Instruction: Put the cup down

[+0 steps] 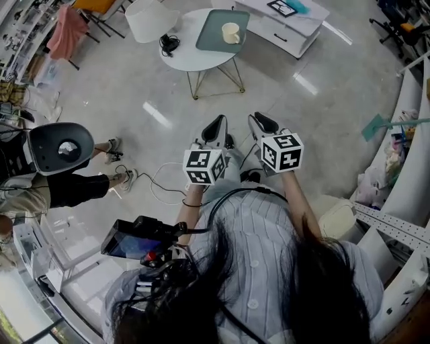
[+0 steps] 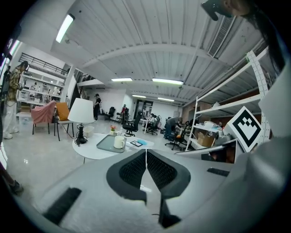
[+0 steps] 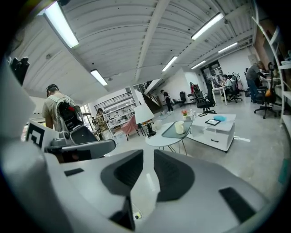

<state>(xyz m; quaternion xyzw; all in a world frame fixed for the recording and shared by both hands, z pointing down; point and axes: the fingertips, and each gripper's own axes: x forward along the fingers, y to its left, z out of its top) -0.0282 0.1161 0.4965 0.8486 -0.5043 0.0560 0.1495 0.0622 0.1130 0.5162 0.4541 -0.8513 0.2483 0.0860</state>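
A cream cup [image 1: 230, 32] stands on a grey-green tray [image 1: 209, 39] on the round white table [image 1: 185, 59], far ahead of both grippers. The left gripper view shows the cup [image 2: 119, 142] left of centre, and the right gripper view shows the cup [image 3: 179, 127] right of centre. I hold my left gripper [image 1: 215, 126] and my right gripper [image 1: 262, 123] side by side above the floor, both pointing toward the table. The left gripper [image 2: 146, 154] has its pads together and holds nothing. A narrow gap shows between the pads of the right gripper [image 3: 148, 157], with nothing in it.
A white lamp [image 1: 151, 19] and a black cable bundle [image 1: 169, 44] share the table. A low white cabinet [image 1: 285, 25] stands behind it. A seated person [image 1: 64, 185] is at the left, a loose cable [image 1: 161, 183] lies on the floor, and shelving [image 1: 403, 168] lines the right.
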